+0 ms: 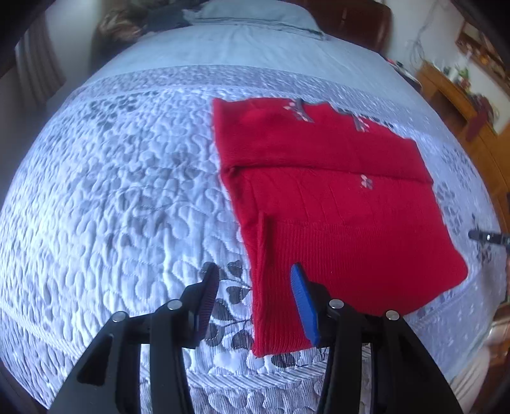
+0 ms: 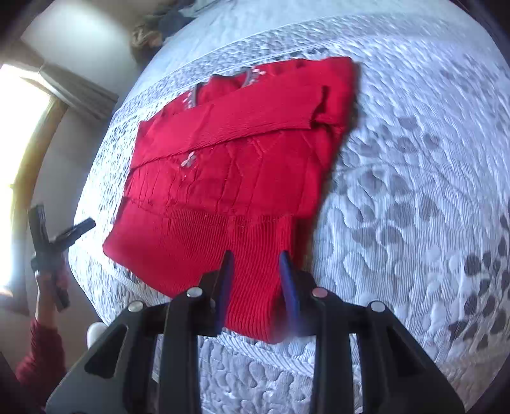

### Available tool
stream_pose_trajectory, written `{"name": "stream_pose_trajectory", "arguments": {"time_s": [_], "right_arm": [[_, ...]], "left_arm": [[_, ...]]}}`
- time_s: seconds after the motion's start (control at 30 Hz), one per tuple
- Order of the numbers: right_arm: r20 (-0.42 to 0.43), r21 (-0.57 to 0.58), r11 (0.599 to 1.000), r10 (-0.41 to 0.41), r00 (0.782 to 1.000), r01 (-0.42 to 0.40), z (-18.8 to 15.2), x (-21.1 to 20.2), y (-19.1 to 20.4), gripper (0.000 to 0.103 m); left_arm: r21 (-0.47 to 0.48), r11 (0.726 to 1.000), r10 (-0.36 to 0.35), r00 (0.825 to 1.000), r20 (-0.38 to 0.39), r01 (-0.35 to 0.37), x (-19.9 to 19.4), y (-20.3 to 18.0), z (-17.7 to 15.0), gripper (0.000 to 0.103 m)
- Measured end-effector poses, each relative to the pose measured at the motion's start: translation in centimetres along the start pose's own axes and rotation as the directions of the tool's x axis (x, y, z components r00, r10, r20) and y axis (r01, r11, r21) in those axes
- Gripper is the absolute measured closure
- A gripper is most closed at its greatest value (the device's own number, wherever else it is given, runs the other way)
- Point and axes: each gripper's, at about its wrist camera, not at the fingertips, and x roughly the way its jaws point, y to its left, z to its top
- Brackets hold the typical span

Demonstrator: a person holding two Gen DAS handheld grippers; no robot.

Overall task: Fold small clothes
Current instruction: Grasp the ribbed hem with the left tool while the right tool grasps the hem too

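Note:
A small red knit sweater (image 1: 334, 197) lies flat on the quilted bedspread (image 1: 111, 191), its sleeves folded across the body and its ribbed hem nearest me. My left gripper (image 1: 255, 280) is open, hovering over the hem's left corner, empty. In the right wrist view the sweater (image 2: 242, 159) lies ahead; my right gripper (image 2: 255, 264) is open with its fingers straddling the ribbed hem's right corner, not closed on it. The left gripper shows at the left edge of the right wrist view (image 2: 54, 242).
The bed has a grey-and-white leaf-patterned quilt (image 2: 414, 191) and pillows at the far end (image 1: 248, 16). A wooden dresser (image 1: 462, 105) stands to the right of the bed. A bright window (image 2: 19, 143) is on the left.

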Motion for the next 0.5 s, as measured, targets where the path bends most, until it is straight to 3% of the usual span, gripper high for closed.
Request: {"name": "stream_pose_trajectory", "arguments": {"time_s": [0.33, 0.5], "right_arm": [[-0.04, 0.0, 1.0, 0.002, 0.999, -0.002, 1.2, 2.5, -1.2, 0.072], [-0.048, -0.014, 1.0, 0.008, 0.999, -0.008, 1.4, 3.3, -1.4, 0.072]], "left_arm": [[0.124, 0.992, 0.039, 0.999, -0.027, -0.036, 4.7, -2.0, 2.1, 0.056], [0.155, 0.988, -0.002, 0.999, -0.032, 0.007, 6.2, -2.5, 2.7, 0.056]]}}
